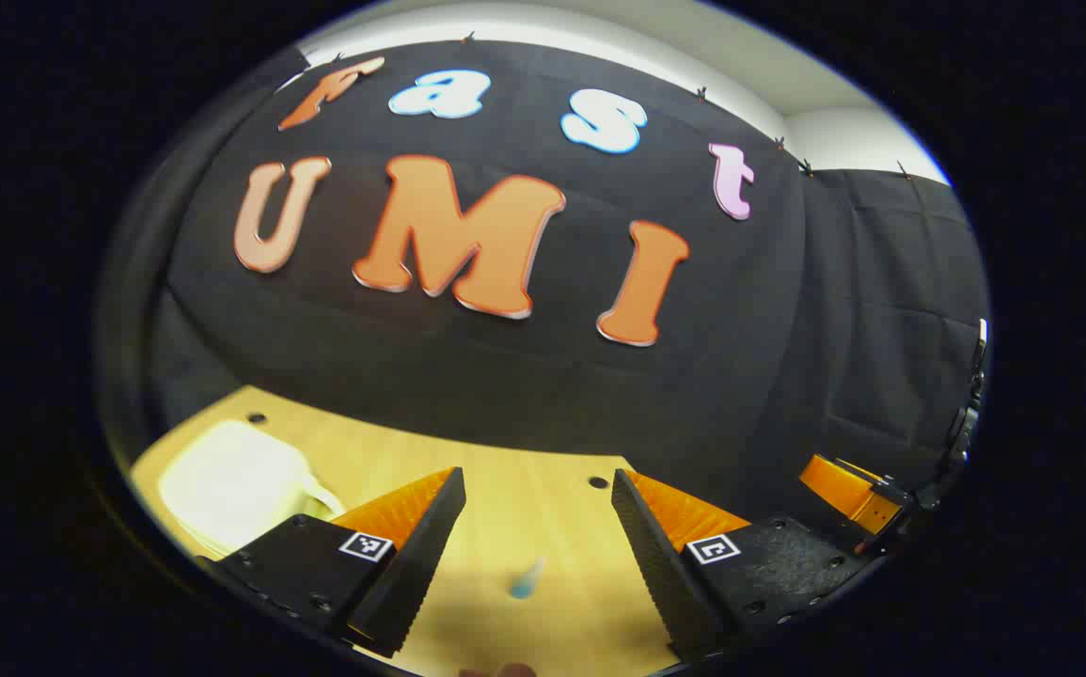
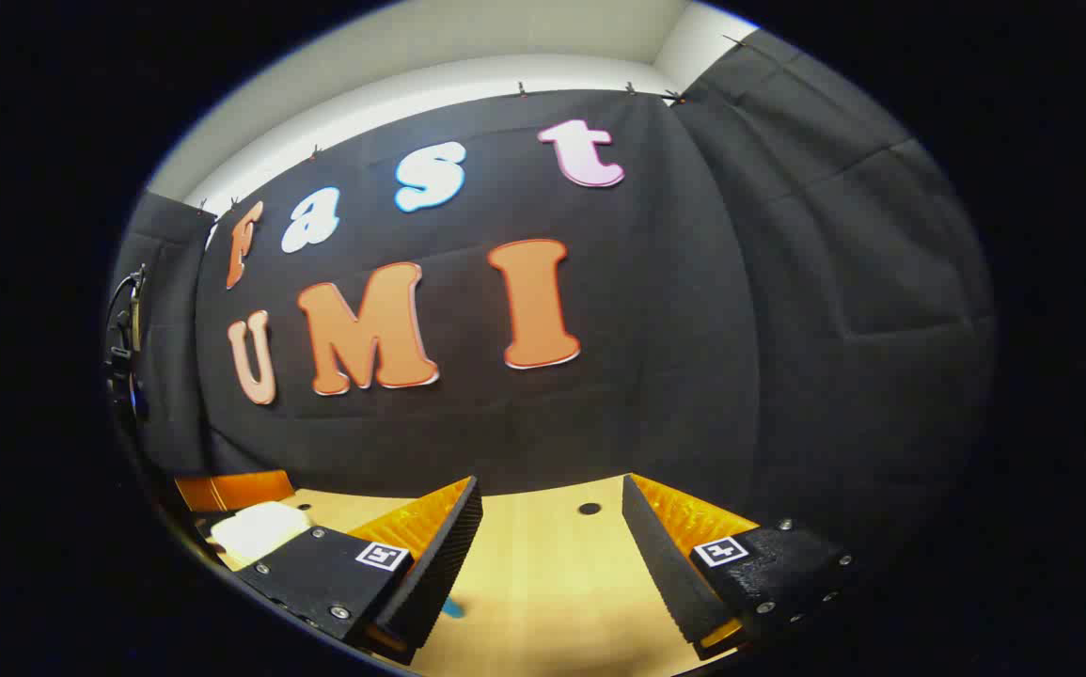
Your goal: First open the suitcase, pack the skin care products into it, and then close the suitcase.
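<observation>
In the left gripper view my left gripper point(image 1: 535, 531) is open above the wooden table point(image 1: 543, 508), nothing between its fingers. A cream suitcase point(image 1: 232, 484) lies shut at the table's left, with a handle on its right side. A small blue-tipped skin care bottle point(image 1: 525, 577) shows low between the fingers, partly cut off. The other gripper point(image 1: 857, 494) appears at the far right. In the right gripper view my right gripper point(image 2: 550, 550) is open over the table point(image 2: 543, 564), holding nothing. The suitcase point(image 2: 256, 528) peeks out at lower left, and a blue bit of the bottle point(image 2: 453, 607) shows beside the left finger.
The black cloth wall rises right behind the table's far edge. Small dark holes point(image 1: 598, 482) dot the tabletop. Cables and gear point(image 2: 124, 338) hang at the left edge of the right gripper view. The left gripper point(image 2: 232, 491) shows at the left there.
</observation>
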Tool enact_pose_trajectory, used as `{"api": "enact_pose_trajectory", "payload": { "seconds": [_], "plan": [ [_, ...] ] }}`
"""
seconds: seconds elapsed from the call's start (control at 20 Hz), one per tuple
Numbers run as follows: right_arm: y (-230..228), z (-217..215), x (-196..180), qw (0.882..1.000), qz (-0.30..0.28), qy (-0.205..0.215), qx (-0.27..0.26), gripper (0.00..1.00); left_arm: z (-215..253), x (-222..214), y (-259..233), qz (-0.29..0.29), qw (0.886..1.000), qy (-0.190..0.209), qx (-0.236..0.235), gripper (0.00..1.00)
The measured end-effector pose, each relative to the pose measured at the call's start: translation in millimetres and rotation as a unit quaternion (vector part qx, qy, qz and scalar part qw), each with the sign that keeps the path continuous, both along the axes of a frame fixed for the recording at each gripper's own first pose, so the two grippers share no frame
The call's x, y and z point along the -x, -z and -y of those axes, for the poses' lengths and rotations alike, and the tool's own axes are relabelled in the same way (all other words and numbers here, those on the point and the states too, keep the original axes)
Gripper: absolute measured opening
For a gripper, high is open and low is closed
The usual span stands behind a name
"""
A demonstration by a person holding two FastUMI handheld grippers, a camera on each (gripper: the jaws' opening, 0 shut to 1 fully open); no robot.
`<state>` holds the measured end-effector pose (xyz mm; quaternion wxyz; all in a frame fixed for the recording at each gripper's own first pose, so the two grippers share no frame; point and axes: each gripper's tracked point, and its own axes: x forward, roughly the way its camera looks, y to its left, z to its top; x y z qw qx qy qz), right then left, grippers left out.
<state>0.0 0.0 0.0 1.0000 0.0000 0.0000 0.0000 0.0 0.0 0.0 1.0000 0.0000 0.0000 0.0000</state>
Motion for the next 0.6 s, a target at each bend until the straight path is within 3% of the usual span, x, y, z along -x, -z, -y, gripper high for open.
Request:
{"api": "enact_pose_trajectory", "payload": {
  "seconds": [0.15, 0.35, 0.6],
  "plan": [
    [-15.5, -66.5, 18.5, 1.000, 0.004, -0.020, -0.005, 0.94, -71.2, 48.4, -61.0, 0.053, 0.998, -0.026, 0.009, 0.97],
    [-29.9, -138.3, 29.1, 0.998, 0.021, -0.061, 0.004, 0.95, -108.5, 96.9, -91.8, 0.080, 0.996, -0.027, 0.032, 0.97],
    [-16.4, -169.3, 29.6, 0.995, -0.008, -0.097, 0.018, 0.95, -119.7, 107.2, -102.2, 0.075, 0.995, -0.065, -0.028, 0.97]
  ]
}}
